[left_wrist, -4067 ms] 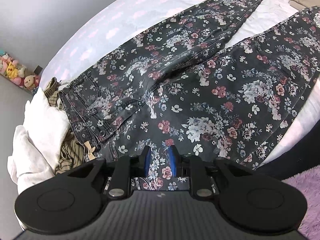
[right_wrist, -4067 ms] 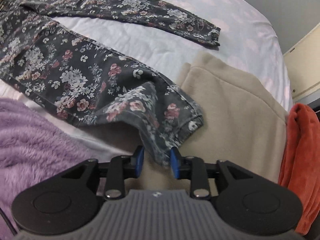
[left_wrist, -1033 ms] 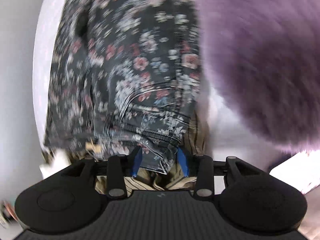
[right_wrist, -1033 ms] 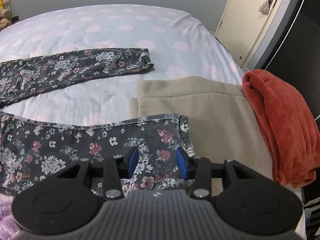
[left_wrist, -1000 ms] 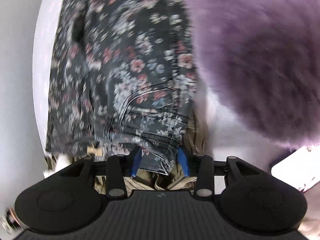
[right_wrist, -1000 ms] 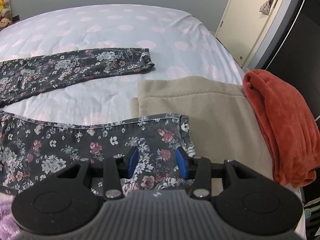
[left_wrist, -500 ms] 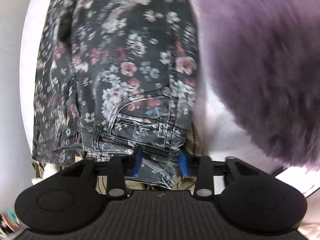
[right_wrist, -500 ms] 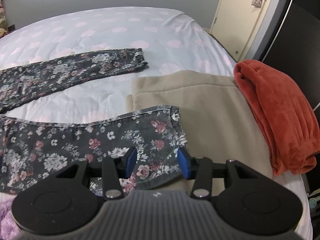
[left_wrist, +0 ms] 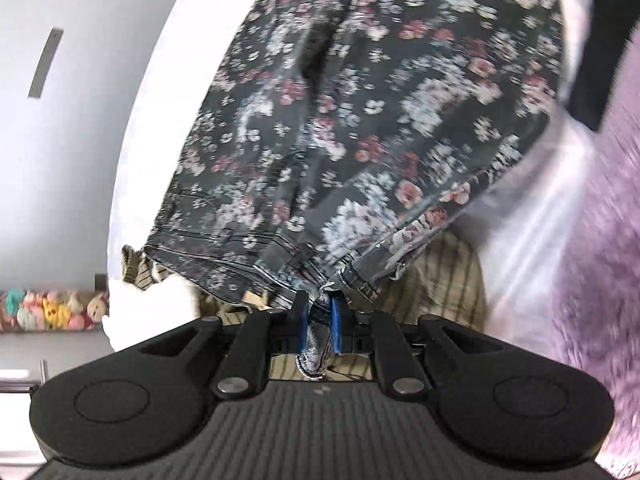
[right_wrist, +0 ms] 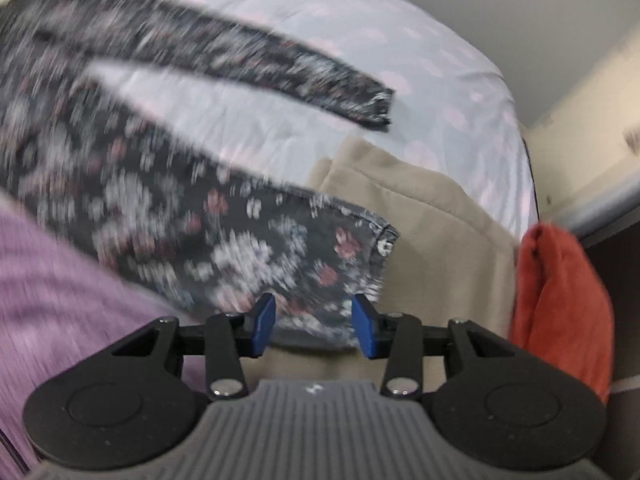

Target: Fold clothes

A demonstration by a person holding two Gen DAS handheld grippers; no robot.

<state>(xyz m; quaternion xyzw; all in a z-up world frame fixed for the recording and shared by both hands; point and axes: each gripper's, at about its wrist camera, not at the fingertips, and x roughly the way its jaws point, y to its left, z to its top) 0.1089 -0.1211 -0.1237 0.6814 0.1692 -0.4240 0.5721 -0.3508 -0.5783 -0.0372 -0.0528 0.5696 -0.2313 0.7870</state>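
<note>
Floral trousers (left_wrist: pixel 360 128) lie spread on a bed (right_wrist: pixel 280 20) covered in a pale sheet with faint pink spots, the two legs running apart across the mattress. At the waist end, the left hand-held gripper (left_wrist: pixel 319 322) has its blue pads closing on a bunched fold of the waistband, the dark flowered cloth pinched tight between them and drawn into a gathered peak that lifts clear of a striped tan garment (left_wrist: pixel 444 280) beneath it. Beside the trousers on that side sits a fluffy purple blanket (left_wrist: pixel 592 240), and beyond the bed's edge a row of small plush toys (left_wrist: pixel 52 310) lines the foot of the grey wall.

At the other end, the right hand-held gripper (right_wrist: pixel 314 330) hovers over the cuff of the nearer trouser leg (right_wrist: pixel 280 248), its blue pads spread but drawing together, the hem lying between them and not visibly pressed. That cuff rests partly on a folded beige blanket (right_wrist: pixel 440 240), which lies just beside a rust-red folded cloth (right_wrist: pixel 560 300) at the bed's edge. The farther trouser leg (right_wrist: pixel 240 52) stretches flat across the sheet, well apart from the nearer one. Both views are blurred.
</note>
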